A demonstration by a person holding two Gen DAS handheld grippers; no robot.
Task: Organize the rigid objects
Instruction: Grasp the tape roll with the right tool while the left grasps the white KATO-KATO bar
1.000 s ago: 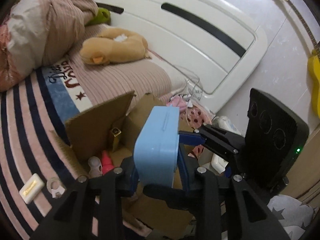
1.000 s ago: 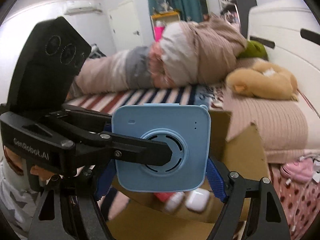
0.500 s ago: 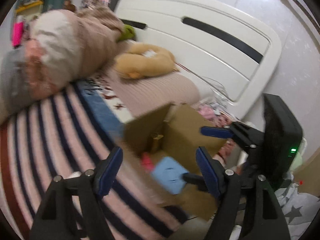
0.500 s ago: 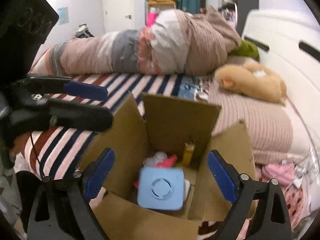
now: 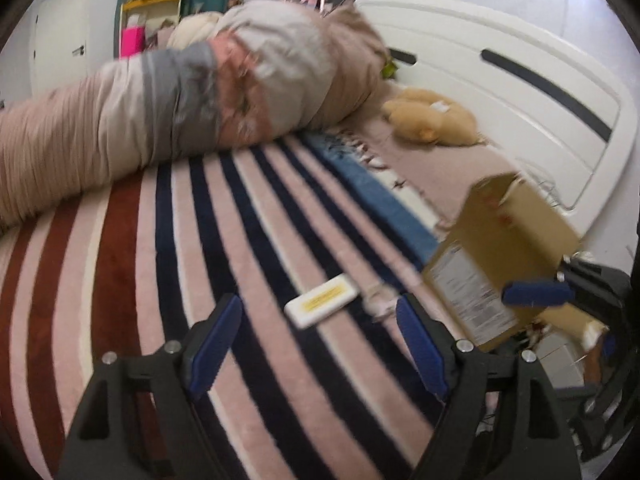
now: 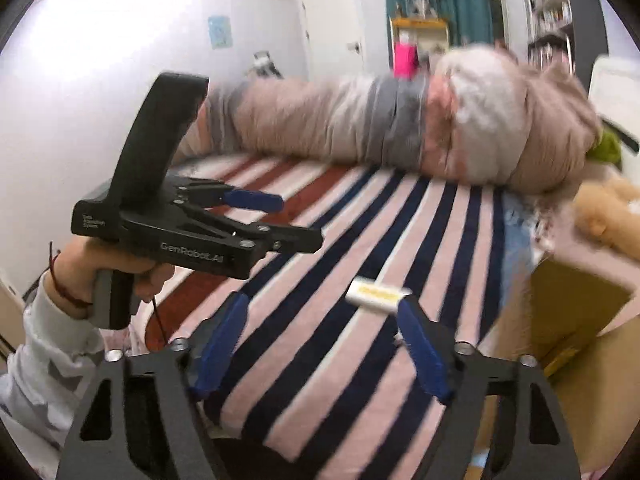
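A small white bar with a yellow label (image 5: 321,305) lies on the striped bedspread, a little beyond my open, empty left gripper (image 5: 320,344). It also shows in the right wrist view (image 6: 376,295), just past my open, empty right gripper (image 6: 320,344). The cardboard box (image 5: 500,256) stands at the right of the bed; it shows at the right edge of the right wrist view (image 6: 576,320). Its inside is hidden. A small pale object (image 5: 378,304) lies blurred next to the box. The left gripper (image 6: 276,220) shows at the left in the right wrist view, open.
A rolled duvet (image 5: 192,96) lies across the far side of the bed. A tan plush toy (image 5: 432,122) rests near the white headboard (image 5: 520,80). The striped bedspread (image 5: 200,240) fills the middle.
Both grippers let go of the light blue box-shaped device, which dropped into the cardboard box. Both then swung left, away from the box, and now face the white bar on the bedspread.
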